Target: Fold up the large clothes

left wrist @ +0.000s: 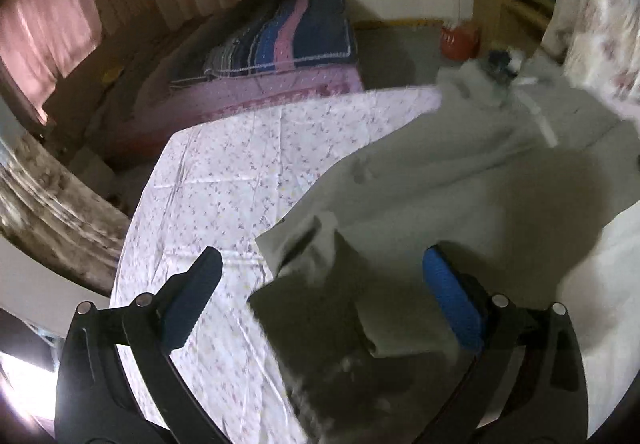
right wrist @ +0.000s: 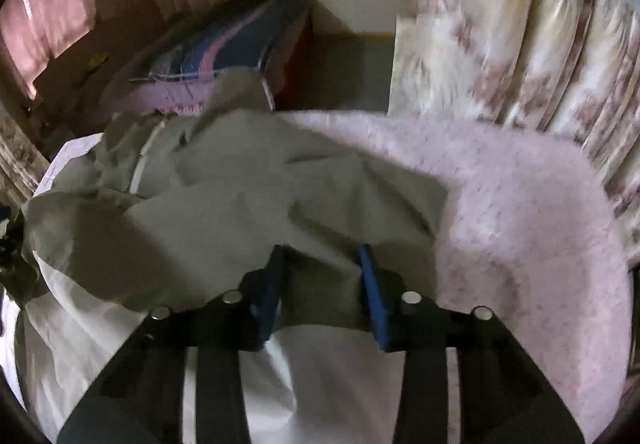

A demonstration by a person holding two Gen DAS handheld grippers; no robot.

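Grey garment spread across floral sheet on bed, crumpled. Left gripper jaws wide apart over garment's corner at 6 o'clock, nothing clamped. Right gripper jaws narrowed around garment's edge fold; whether pads press, cannot tell. Pink fluffy blanket at 3 o'clock.

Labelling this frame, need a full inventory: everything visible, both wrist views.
grey garment: 1, grey-beige, spread over the sheet, white zip strip on it
floral sheet: 1, white with small purple print, under the garment
striped blanket: 1, navy, blue and pink, on the far pink bed
pink curtain: 1, far left
floral curtain: 1, cream and pink, right
red container: 1, on the floor, blurred
left hand-held gripper: black, blue pads, open over the garment's edge
right hand-held gripper: black, blue pads, garment fold between them; grip unclear
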